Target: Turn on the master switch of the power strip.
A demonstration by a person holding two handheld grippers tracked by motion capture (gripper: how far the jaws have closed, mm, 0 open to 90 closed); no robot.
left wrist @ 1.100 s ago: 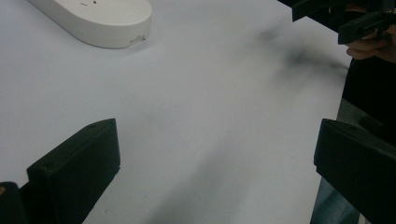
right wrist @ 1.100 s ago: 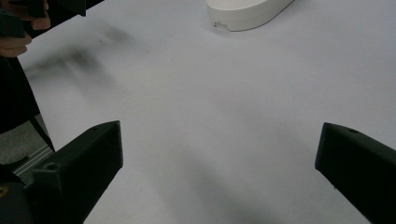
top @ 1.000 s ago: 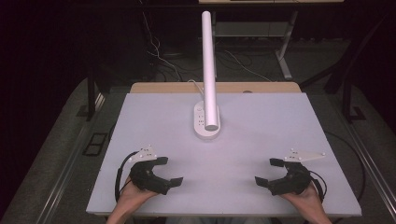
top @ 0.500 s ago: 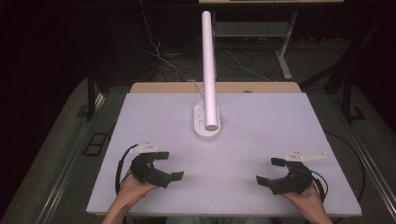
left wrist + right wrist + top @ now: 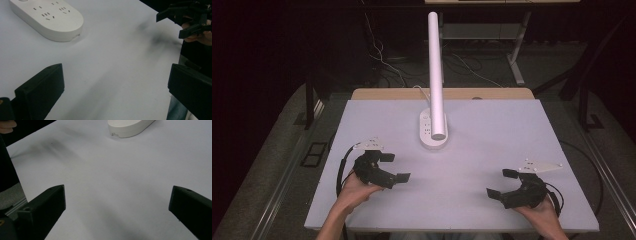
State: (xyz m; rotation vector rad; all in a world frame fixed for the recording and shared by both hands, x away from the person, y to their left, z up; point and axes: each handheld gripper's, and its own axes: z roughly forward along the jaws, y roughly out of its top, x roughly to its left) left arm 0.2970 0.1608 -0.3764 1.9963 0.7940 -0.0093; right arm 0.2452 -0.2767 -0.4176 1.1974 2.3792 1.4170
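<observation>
The left gripper (image 5: 393,167) sits at the near left of the table (image 5: 492,150), jaws wide apart with only bare tabletop between them, aimed across toward the right side. Its own view cuts the power strip (image 5: 47,20) off at the top edge; the right gripper (image 5: 183,21) shows there at the far corner, dim and partly cropped.

The table is a plain pale sheet with a wooden strip (image 5: 462,93) at its far edge. The room around is dark, with cables (image 5: 382,57) on the floor behind.

The strip (image 5: 430,131) lies at mid-table toward the far side, long axis running away from the person. A white tube (image 5: 435,70) hides its right part.

The right gripper (image 5: 501,182), near right, is also spread wide and empty, aimed leftward.
</observation>
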